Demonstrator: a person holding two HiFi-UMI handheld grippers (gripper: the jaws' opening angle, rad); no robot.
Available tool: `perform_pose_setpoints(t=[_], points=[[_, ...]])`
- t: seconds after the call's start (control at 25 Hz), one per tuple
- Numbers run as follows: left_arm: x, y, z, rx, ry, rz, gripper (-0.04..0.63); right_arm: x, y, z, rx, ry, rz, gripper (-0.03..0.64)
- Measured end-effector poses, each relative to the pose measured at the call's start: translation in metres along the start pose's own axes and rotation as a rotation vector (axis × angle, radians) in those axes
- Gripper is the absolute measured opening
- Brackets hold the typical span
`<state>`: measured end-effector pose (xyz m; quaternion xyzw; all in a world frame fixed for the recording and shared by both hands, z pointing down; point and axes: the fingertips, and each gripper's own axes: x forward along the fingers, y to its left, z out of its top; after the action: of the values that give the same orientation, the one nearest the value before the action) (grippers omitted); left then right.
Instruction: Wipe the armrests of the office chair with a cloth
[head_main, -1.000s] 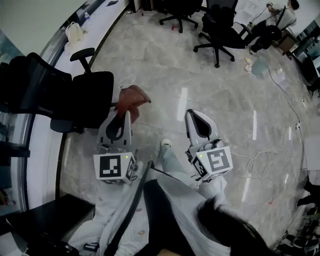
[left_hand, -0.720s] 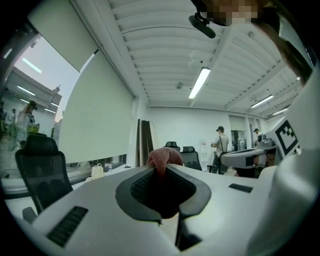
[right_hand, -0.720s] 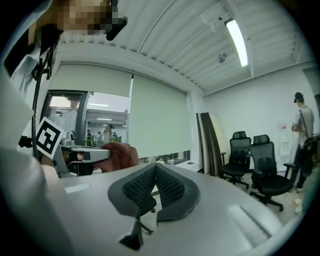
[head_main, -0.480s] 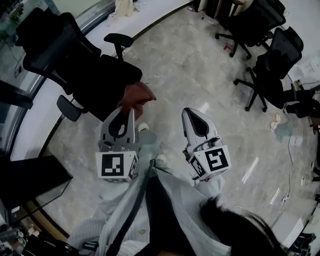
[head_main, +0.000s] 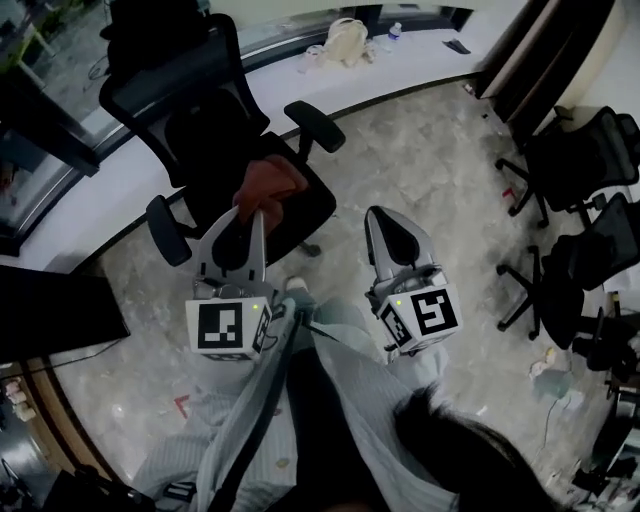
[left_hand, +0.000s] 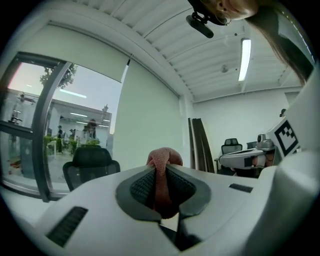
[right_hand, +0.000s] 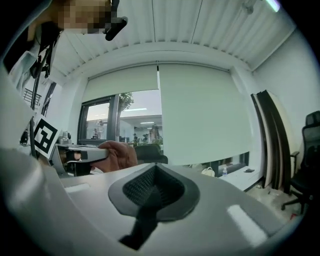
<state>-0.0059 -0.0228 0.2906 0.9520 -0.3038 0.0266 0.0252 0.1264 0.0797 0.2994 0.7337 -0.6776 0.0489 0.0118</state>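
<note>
Start with the near armrest of the office chair, just beside the left tool, which is clamped on the reddish cloth above the seat. Best to lower a flat fold onto that pad, wipe along its length, then cross to the far armrest. Beside it the right tool, closed and empty, free to steady the swivelling seat. Nothing in the way; spare chairs well apart at right.
</note>
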Motion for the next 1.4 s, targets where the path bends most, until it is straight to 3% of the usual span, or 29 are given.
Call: perform_pose_setpoints(t=[0.32, 0.6, 0.8, 1.0, 1.28, 1.4], points=[[0.011, 0.085, 0.002, -0.022, 0.005, 0.340, 0.028, 0.121, 0.010, 0.009, -0.013, 0.036, 0.304, 0.002], [-0.024, 0.141, -0.017, -0.064, 0.047, 0.656, 0.028, 0.186, 0.045, -0.001, -0.034, 0.087, 0.575, 0.002], [-0.056, 0.166, -0.053, -0.114, 0.157, 0.772, 0.028, 0.198, 0.067, -0.022, -0.031, 0.159, 0.661, 0.002], [-0.088, 0.200, -0.132, -0.199, 0.361, 0.864, 0.028, 0.203, 0.092, -0.051, -0.043, 0.248, 0.731, 0.002], [-0.100, 0.264, -0.276, -0.354, 0.542, 0.885, 0.028, 0.226, 0.128, -0.120, -0.062, 0.375, 0.783, 0.002], [-0.093, 0.284, -0.320, -0.421, 0.597, 0.882, 0.028, 0.233, 0.132, -0.136, -0.061, 0.406, 0.782, 0.002]])
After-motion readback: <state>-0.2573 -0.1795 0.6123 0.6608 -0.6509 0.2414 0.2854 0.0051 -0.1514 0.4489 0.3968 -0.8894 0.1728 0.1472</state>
